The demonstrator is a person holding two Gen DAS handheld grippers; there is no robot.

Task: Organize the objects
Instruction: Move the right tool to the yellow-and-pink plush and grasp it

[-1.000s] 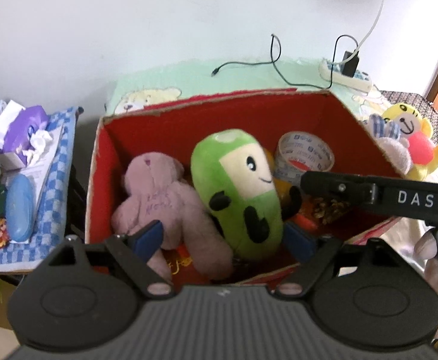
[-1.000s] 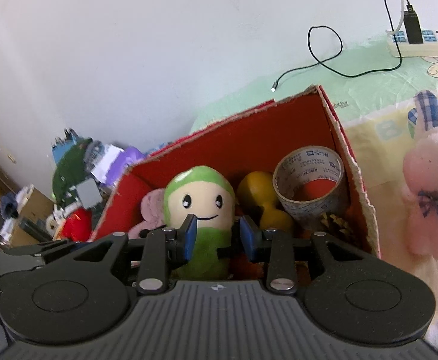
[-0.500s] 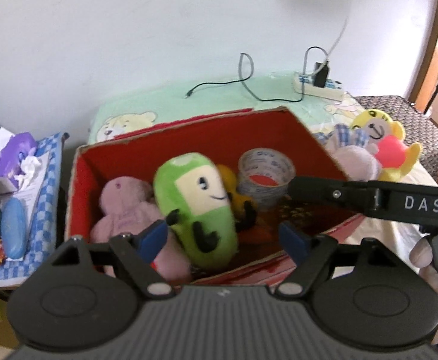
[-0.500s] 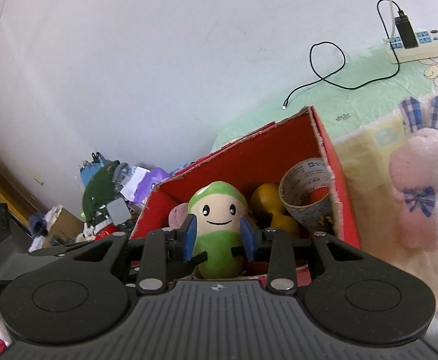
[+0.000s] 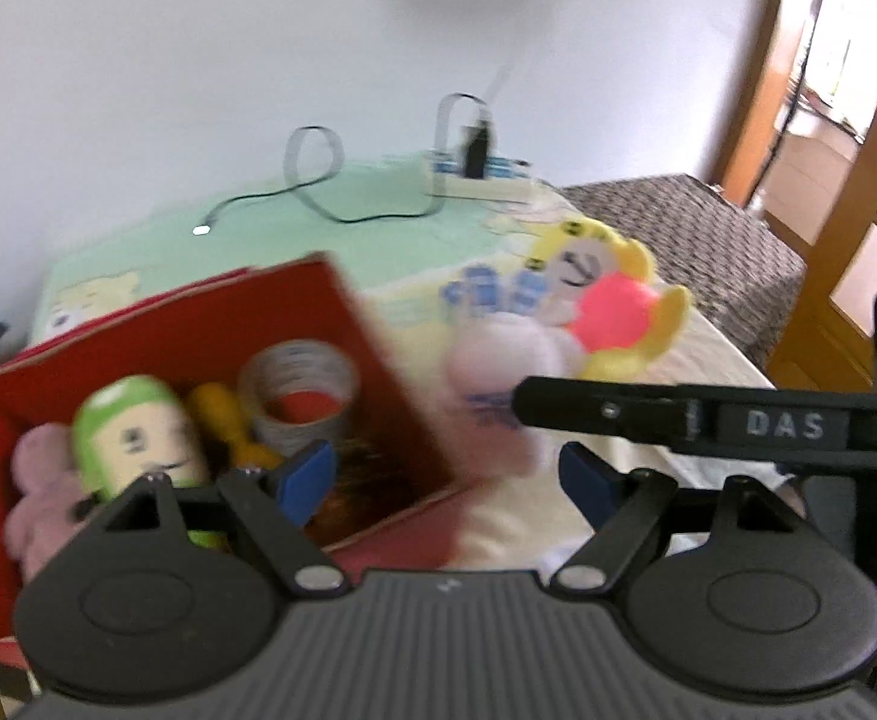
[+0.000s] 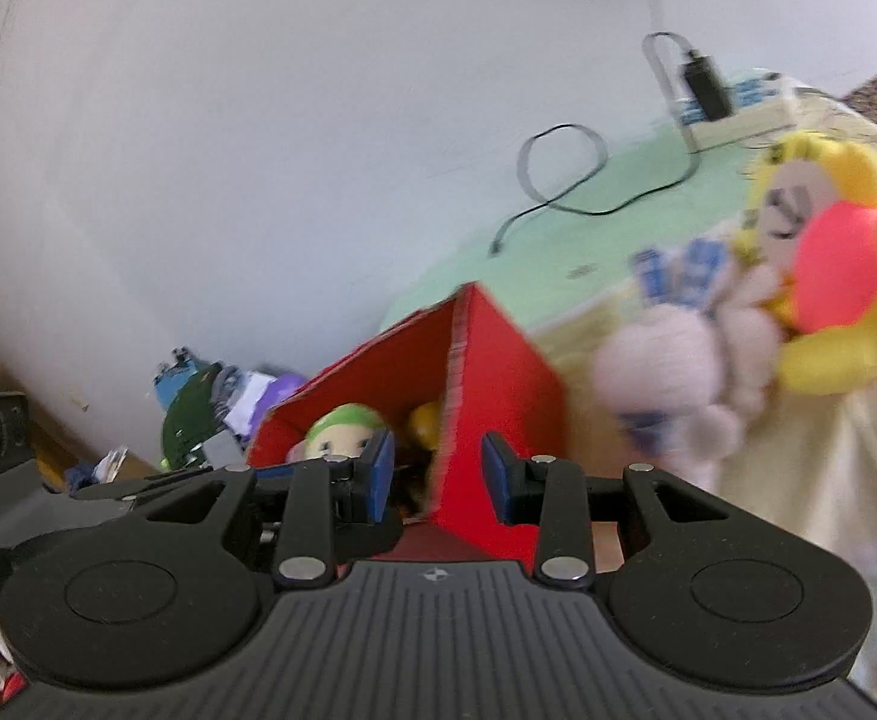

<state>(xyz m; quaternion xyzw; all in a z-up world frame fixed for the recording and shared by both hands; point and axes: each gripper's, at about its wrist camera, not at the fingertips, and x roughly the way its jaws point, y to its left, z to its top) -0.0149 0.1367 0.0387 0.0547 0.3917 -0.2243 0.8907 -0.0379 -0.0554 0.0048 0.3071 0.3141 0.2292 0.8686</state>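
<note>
A red cardboard box (image 5: 378, 372) stands on the bed and holds a green plush (image 5: 132, 438), a pink plush (image 5: 36, 480), a yellow toy (image 5: 216, 414) and a tape roll (image 5: 300, 396). My left gripper (image 5: 447, 477) hangs open over the box's right corner with nothing between its fingers. My right gripper (image 6: 438, 471) is open too, and the box's near corner (image 6: 456, 420) shows behind its gap, untouched. To the right on the bedsheet lie a pale rabbit plush (image 6: 660, 372) with blue checked ears and a yellow plush (image 6: 828, 276) with a pink ball.
A power strip (image 5: 480, 180) with a black cable lies at the back of the bed by the white wall. A woven dark surface (image 5: 708, 240) and a wooden door frame (image 5: 828, 180) are at the right. Cluttered items (image 6: 210, 408) sit left of the box.
Both views have swung to the right and pulled back. The red box has slid toward the left of each picture, and the rabbit and yellow plush now sit nearer the middle.
</note>
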